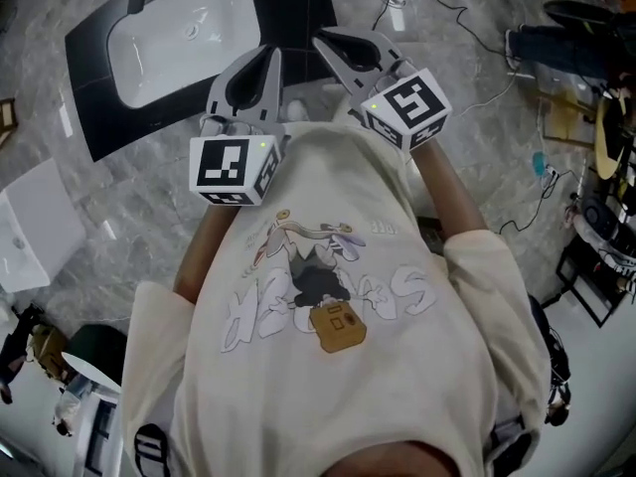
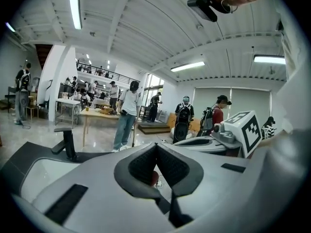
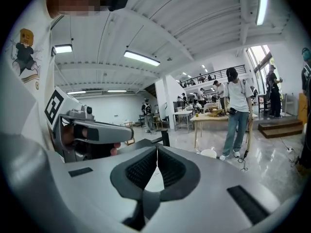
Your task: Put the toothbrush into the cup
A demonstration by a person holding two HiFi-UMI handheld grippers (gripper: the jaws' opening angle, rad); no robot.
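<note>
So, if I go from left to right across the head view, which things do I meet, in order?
white panel → sink → left claw → right claw

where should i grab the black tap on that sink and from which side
Probably the upright stem of the tap, just under the flat lever on top. It is a narrow, straight post standing at the far edge of the sink, so a claw coming in level from the basin side could close across it. The lever looks too flat and wide for a sure grip.
</note>
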